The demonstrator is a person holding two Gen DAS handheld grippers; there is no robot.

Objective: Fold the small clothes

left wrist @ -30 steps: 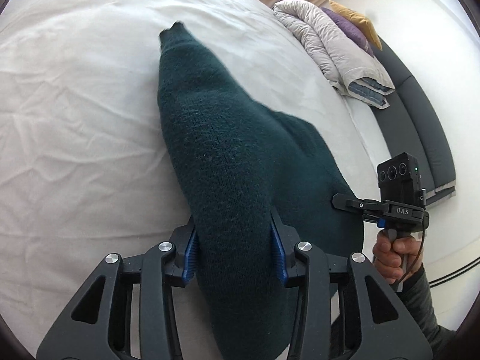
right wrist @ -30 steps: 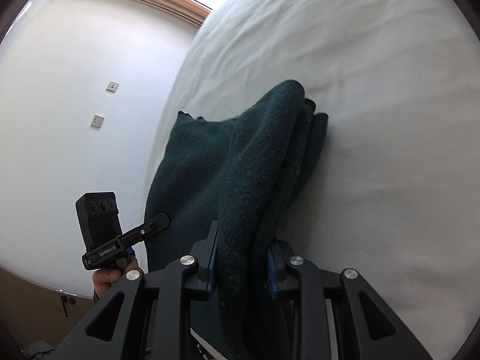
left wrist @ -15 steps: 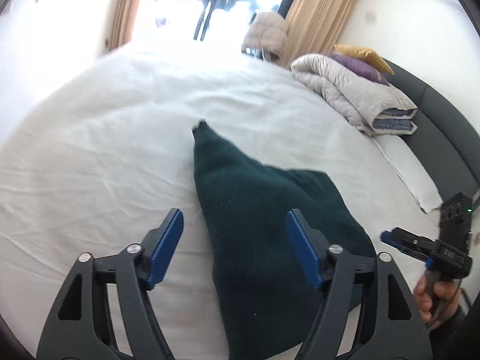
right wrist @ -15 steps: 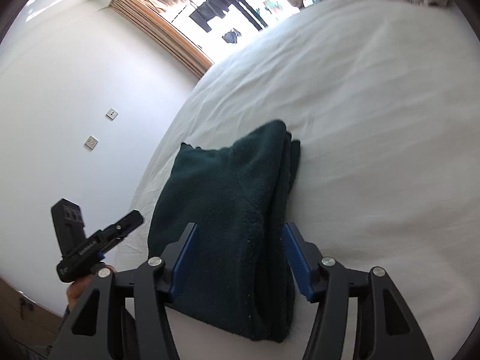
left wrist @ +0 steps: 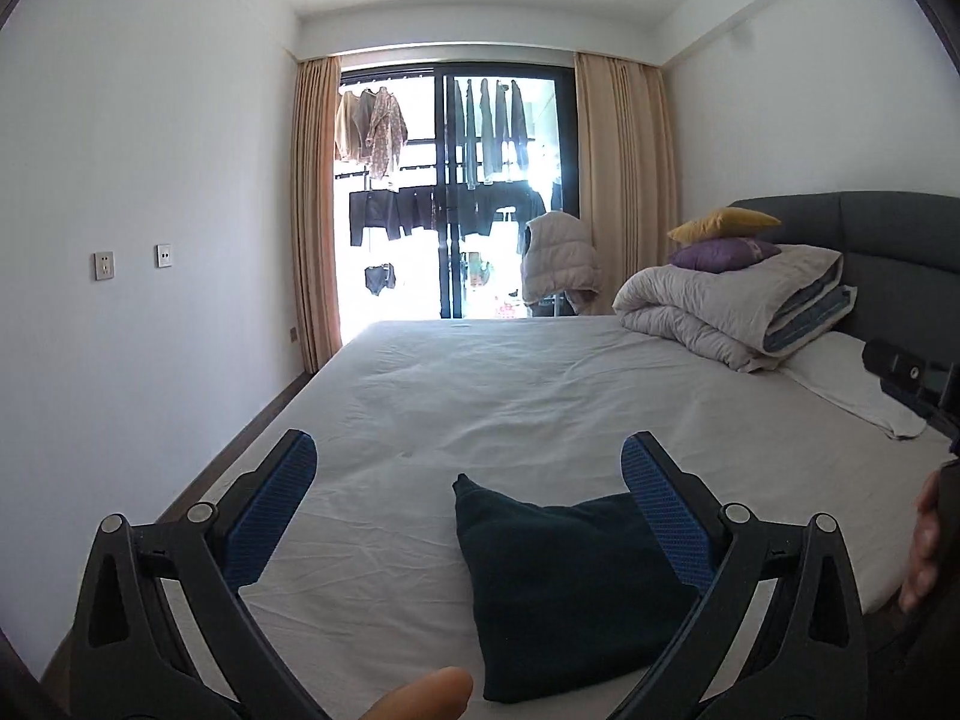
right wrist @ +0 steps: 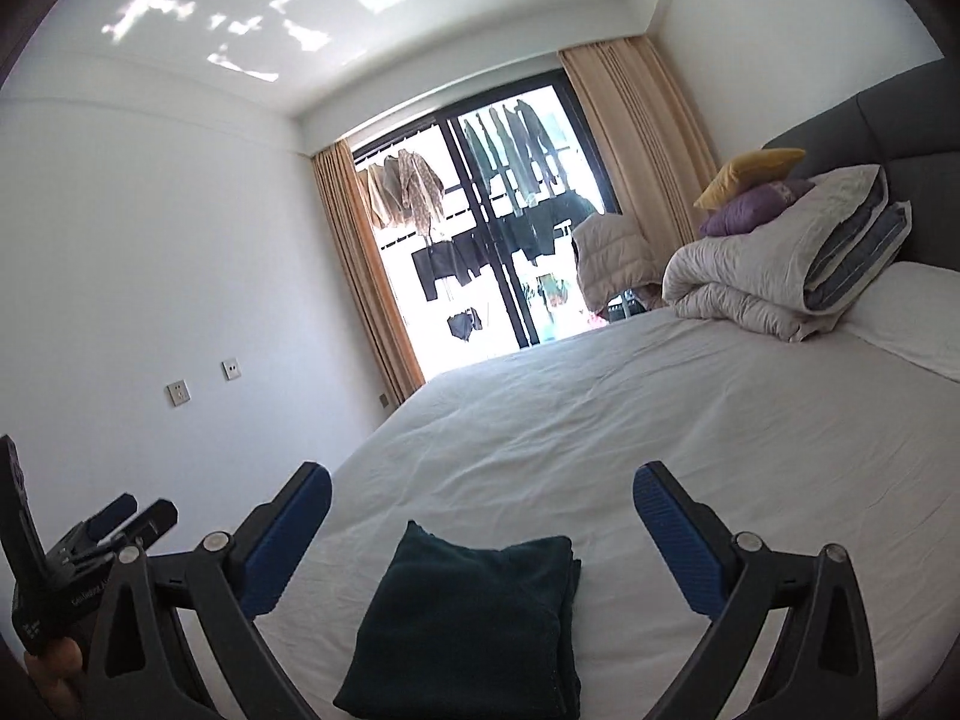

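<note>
The dark green knitted garment (right wrist: 474,618) lies folded on the white bed sheet (right wrist: 690,450), below both grippers. The left gripper (left wrist: 468,480) and right gripper (right wrist: 483,498) have just been spread wide, nothing clasped. The fold, seemingly finished, should be left undisturbed as the grippers are withdrawn.

You have almost nothing to read here. The only lettering sits in your right wrist view, on the black body of the left gripper (right wrist: 72,588) at the lower left edge: a short line of pale print runs along its side, too small and skewed to make out. The two wall plates (left wrist: 103,265) on the white wall carry no legible marks, and the left wrist view shows no text at all.
</note>
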